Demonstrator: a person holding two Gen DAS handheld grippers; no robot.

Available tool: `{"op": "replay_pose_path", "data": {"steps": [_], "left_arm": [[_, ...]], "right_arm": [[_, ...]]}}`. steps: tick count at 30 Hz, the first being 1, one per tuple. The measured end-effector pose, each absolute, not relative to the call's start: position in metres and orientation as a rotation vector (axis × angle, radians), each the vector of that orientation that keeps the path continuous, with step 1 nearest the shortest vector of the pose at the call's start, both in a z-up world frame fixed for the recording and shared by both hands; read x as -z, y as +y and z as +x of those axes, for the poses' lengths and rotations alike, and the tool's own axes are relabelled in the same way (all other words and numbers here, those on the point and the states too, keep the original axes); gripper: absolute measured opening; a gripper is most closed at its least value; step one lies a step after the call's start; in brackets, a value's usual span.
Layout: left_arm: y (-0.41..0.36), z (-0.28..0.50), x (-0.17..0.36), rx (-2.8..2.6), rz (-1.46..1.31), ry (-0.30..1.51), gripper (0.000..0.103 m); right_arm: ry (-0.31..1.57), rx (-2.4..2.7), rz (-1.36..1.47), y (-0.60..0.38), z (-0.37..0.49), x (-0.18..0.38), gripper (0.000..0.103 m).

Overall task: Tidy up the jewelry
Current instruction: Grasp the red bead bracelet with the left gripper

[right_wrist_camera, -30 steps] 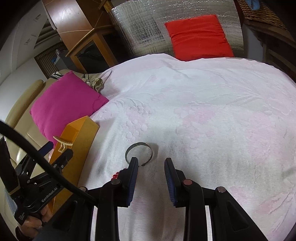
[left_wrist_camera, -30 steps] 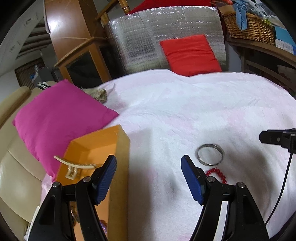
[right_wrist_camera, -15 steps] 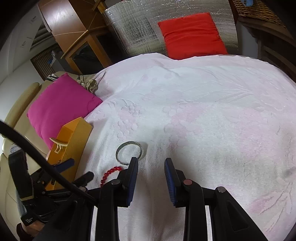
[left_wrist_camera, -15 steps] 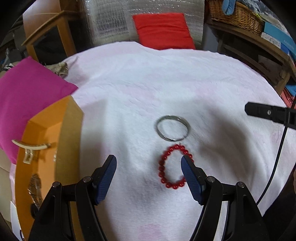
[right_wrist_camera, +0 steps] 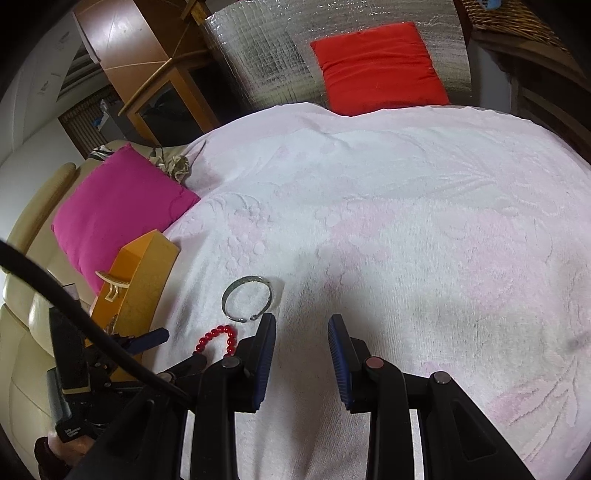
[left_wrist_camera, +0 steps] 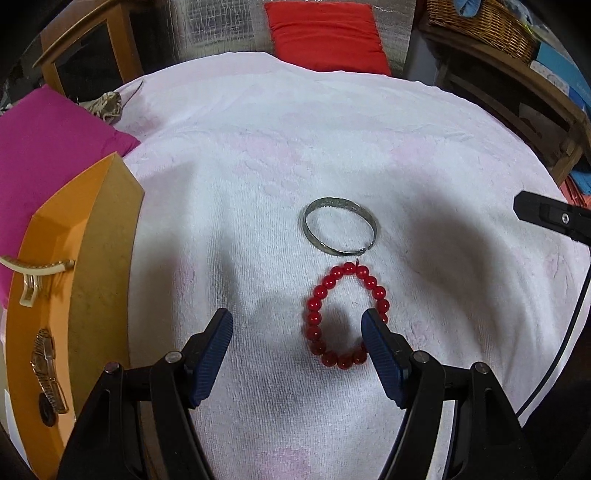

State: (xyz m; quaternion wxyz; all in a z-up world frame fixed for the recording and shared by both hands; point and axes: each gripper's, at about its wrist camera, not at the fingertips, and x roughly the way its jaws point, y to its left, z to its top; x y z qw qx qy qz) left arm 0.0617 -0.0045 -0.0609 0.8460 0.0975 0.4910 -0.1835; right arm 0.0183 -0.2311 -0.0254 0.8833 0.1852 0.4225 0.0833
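Observation:
A red bead bracelet [left_wrist_camera: 345, 314] lies on the white towel [left_wrist_camera: 258, 147], just under a silver bangle [left_wrist_camera: 340, 229]. My left gripper [left_wrist_camera: 297, 332] is open and empty; its right fingertip sits over the bracelet's right side. An orange box [left_wrist_camera: 107, 236] at the left holds a cream hair clip [left_wrist_camera: 31, 273] and a gold watch [left_wrist_camera: 46, 369]. In the right wrist view my right gripper [right_wrist_camera: 302, 332] is open and empty, just right of the bangle [right_wrist_camera: 246, 298] and the bracelet [right_wrist_camera: 216, 338]; the box [right_wrist_camera: 144, 277] stands at the left.
A magenta cushion [left_wrist_camera: 48, 140] lies behind the box. A red cushion [left_wrist_camera: 325, 37] leans on silver foil at the back. A wicker basket [left_wrist_camera: 484, 22] sits on a wooden shelf at the back right. The towel [right_wrist_camera: 424, 221] stretches right.
My left gripper has swung right from over the orange box to over the red bead bracelet and come closer to the towel. My right gripper has drawn back a little to the right.

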Motion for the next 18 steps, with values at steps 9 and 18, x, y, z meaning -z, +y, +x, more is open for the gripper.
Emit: {"op": "replay_pose_path", "data": {"steps": [9, 18], "left_arm": [[-0.005, 0.067, 0.065, 0.415, 0.183, 1.052, 0.05], [-0.011, 0.072, 0.073, 0.448, 0.185, 1.053, 0.017]], "right_arm": [[0.879, -0.18, 0.389, -0.23, 0.017, 0.026, 0.032], [0.892, -0.188, 0.405, -0.222, 0.023, 0.029, 0.032]]}}
